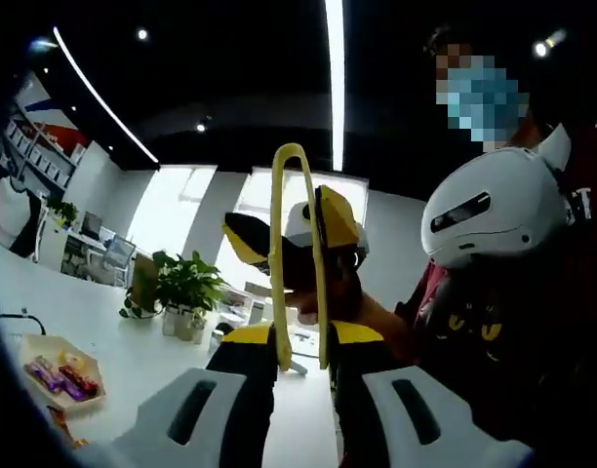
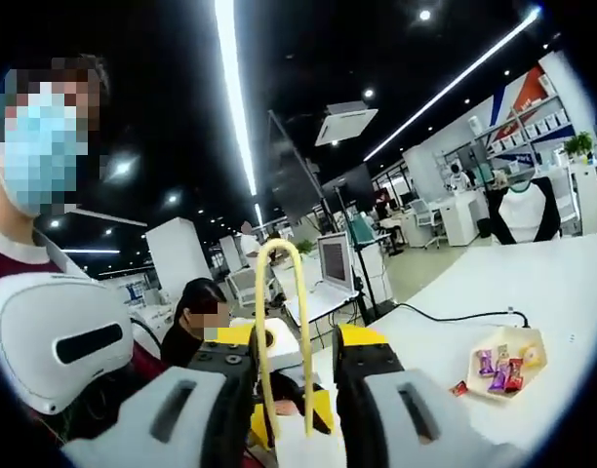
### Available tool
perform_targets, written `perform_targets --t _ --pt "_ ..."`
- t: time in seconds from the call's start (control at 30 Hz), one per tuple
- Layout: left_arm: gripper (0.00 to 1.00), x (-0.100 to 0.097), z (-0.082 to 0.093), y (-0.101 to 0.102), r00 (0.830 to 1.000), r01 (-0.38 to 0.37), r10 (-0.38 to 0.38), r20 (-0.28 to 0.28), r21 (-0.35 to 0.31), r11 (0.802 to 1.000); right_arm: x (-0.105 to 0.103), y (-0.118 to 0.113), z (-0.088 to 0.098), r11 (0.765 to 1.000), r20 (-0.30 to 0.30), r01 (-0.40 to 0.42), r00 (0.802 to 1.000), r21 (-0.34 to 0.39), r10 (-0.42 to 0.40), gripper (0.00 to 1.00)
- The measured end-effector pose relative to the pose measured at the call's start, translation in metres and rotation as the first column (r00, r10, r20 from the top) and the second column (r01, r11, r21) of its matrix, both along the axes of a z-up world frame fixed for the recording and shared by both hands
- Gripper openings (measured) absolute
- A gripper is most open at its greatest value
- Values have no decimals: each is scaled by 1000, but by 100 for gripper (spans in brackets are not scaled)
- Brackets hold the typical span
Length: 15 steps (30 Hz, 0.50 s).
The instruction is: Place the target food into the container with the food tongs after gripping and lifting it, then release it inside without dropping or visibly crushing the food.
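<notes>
Each hand-held gripper, left point(image 1: 298, 346) and right point(image 2: 284, 385), clasps upright yellow tongs point(image 1: 297, 244); the candy tray point(image 2: 506, 363) lies low right of the right one.

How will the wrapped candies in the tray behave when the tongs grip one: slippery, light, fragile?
The candies look small with shiny wrappers, so probably light and somewhat slippery between the thin yellow tongs. They lie crowded in the shallow tray, so a grip may nudge neighbours. The wrappers probably crinkle; whether the insides crush easily cannot be told.
</notes>
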State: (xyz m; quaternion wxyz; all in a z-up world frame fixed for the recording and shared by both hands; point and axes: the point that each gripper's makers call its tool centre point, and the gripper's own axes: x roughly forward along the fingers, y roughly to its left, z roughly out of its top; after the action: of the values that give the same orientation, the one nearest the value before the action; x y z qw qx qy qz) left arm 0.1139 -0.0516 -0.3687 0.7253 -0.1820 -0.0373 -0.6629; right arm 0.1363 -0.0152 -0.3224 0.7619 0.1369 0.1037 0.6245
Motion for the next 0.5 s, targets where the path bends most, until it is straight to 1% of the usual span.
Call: perform_targets --t 0.03,0.07,0.1,0.13,0.17,0.2,0.23,0.3,0.33,0.37,0.4,0.43,0.47,0.5 --pt "23 0 3 2 1000 6 -6 1 3 1000 -13 0 -3 997 -48 -78 996 4 79 19" --pt "23 1 4 4 1000 11 -11 4 1 1000 -13 -1 -5 997 -72 -75 994 13 76 20" --pt "23 0 5 5 1000 9 -9 11 -7 1000 -14 -2 -3 996 -74 -85 993 28 87 23" --pt "23 2 4 5 1000 14 -14 2 2 1000 -16 -3 -2 993 -78 -100 992 55 104 24" --pt "24 2 3 6 1000 13 -13 3 4 1000 -12 -4 -4 996 -64 -74 995 52 78 23" --pt "24 4 2 6 1000 16 -16 -2 9 1000 -11 -5 -6 997 -41 -64 997 46 66 20" --pt "24 3 1 6 1000 23 -23 -4 15 1000 -9 -6 -15 999 -4 -51 999 -3 51 18" --pt "25 3 -5 5 1000 30 -29 -4 39 999 -11 -3 -14 998 -14 -62 998 5 62 18" --pt "25 3 -6 4 999 35 -35 -5 39 999 -11 -3 -17 997 -20 -72 997 7 72 19" --pt "24 0 -7 3 998 63 -62 -10 38 997 -16 -3 -19 995 -29 -98 995 6 98 19" --pt "25 0 -7 2 998 58 -58 -2 42 997 -15 -3 -20 995 -35 -97 995 9 98 19" --pt "25 0 -8 1 998 64 -64 -8 47 997 -14 -2 -21 995 -33 -95 995 11 95 19" --pt "26 0 -9 1 997 74 -73 -16 50 996 -16 -1 -23 995 -19 -100 995 7 100 20" --pt "26 0 -10 1 997 74 -73 -20 51 996 -14 -1 -29 995 20 -95 995 -20 95 22"
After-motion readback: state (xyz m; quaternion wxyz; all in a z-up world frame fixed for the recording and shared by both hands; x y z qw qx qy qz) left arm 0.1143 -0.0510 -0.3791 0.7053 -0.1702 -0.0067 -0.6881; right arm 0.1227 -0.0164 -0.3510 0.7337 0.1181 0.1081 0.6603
